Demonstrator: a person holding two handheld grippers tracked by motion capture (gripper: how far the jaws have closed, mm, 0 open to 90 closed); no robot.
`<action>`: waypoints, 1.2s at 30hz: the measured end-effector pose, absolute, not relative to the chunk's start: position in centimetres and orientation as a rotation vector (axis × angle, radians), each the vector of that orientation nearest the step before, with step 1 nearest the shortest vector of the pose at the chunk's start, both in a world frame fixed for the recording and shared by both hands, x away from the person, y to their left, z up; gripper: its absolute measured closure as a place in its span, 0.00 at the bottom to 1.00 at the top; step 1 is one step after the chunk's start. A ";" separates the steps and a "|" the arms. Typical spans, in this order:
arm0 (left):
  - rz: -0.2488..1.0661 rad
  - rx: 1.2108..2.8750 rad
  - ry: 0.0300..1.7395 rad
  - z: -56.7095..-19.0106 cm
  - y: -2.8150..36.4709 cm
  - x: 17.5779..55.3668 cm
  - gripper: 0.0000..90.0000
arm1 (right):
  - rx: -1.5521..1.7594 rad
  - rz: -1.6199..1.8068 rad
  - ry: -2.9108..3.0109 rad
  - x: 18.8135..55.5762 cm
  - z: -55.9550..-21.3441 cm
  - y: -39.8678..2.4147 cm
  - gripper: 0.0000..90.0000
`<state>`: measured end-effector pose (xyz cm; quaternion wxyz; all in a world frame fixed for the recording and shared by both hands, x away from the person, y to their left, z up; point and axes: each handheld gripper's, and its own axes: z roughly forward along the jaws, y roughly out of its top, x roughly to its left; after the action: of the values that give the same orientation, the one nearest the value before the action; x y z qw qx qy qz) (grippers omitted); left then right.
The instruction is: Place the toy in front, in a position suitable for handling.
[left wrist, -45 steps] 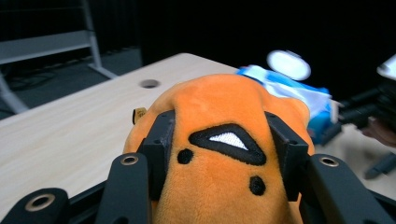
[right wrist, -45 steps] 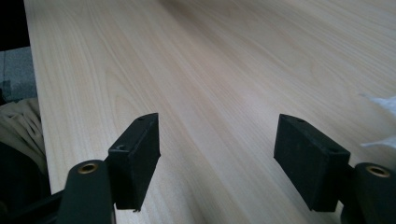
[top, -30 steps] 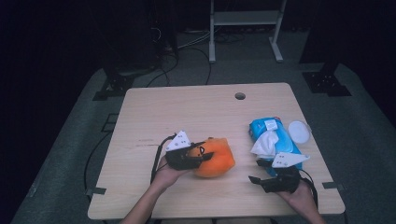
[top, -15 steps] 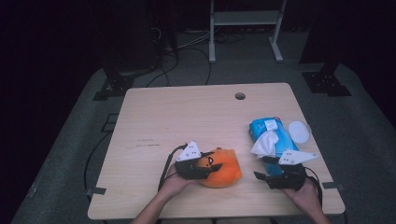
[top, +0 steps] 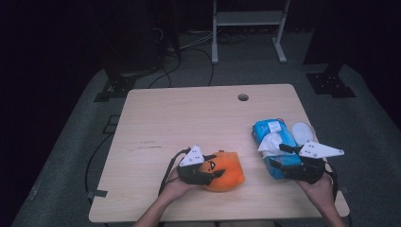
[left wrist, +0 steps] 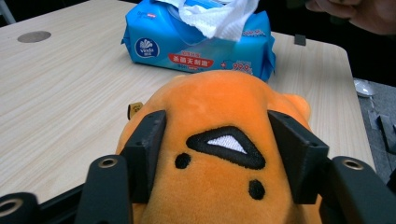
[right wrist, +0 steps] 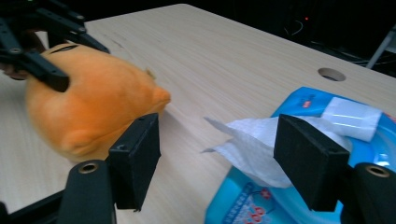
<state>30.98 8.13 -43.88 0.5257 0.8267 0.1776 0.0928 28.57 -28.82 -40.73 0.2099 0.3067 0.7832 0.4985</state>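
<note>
High view: plush toy between left jaws, right gripper over wipes

Orange plush toy (top: 222,171) sits on the wooden table (top: 189,118), near the front edge, left of centre. Left gripper (top: 213,173) straddles it. In the left gripper view the toy (left wrist: 224,154) fills the gap between the jaws, which have just been opening; both pads sit against its sides, so the plush looks lightly held rather than squeezed. Blue pack of wipes (top: 274,144) lies well to the toy's right, a white wipe (top: 269,142) sticking out of its top. Right gripper (top: 283,163) is at the pack's near end, jaws wide apart; in the right gripper view the wipe (right wrist: 247,144) is between them, untouched.
</note>
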 end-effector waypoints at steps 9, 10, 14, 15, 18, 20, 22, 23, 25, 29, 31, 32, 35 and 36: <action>0.217 1.983 0.420 -43.8 8.1 31.0 0.38 | 0.855 1.302 2.209 30.9 -40.7 -28.9 0.35; 0.216 1.984 0.421 -43.8 8.1 31.0 0.38 | 0.849 1.300 2.208 31.1 -40.7 -28.7 0.35; 0.213 1.985 0.419 -43.8 8.1 31.0 0.37 | 0.836 1.244 2.235 31.8 -41.0 -28.2 0.36; 0.212 1.985 0.420 -43.8 8.1 30.9 0.37 | 0.832 1.231 2.243 32.0 -41.1 -28.1 0.36; 0.206 1.985 0.422 -43.7 8.1 30.9 0.35 | 0.827 1.169 2.277 32.9 -41.8 -27.9 0.37; 0.200 1.987 0.422 -43.7 8.1 31.0 0.33 | 0.842 1.150 2.281 33.5 -42.3 -28.0 0.38; 0.195 1.988 0.423 -43.7 8.1 31.0 0.31 | 0.878 1.148 2.282 34.1 -42.8 -28.3 0.40; 0.192 1.991 0.420 -43.6 8.1 31.0 0.30 | 0.892 1.147 2.283 34.4 -43.0 -28.4 0.43; 0.188 1.995 0.412 -43.6 8.2 31.1 0.29 | 0.911 1.146 2.286 34.7 -43.4 -28.5 0.49; 0.175 2.010 0.402 -43.3 8.3 31.1 0.26 | 0.937 1.139 2.274 34.6 -43.4 -28.9 0.66; 0.173 2.016 0.400 -43.1 8.4 31.1 0.24 | 0.948 1.140 2.268 34.6 -43.5 -29.2 0.73; 0.173 2.020 0.396 -43.0 8.4 31.1 0.24 | 0.961 1.153 2.262 34.6 -43.7 -29.5 0.76; 0.181 2.038 0.386 -42.7 8.7 31.0 0.23 | 0.990 1.184 2.261 34.6 -43.8 -29.7 0.80; 0.185 2.041 0.386 -42.6 8.8 31.0 0.23 | 0.988 1.183 2.263 34.6 -43.7 -29.7 0.81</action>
<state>30.95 8.80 -42.64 0.5041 0.8453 0.1598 0.0765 34.59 -29.67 -43.73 0.2005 0.3534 0.8097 0.4234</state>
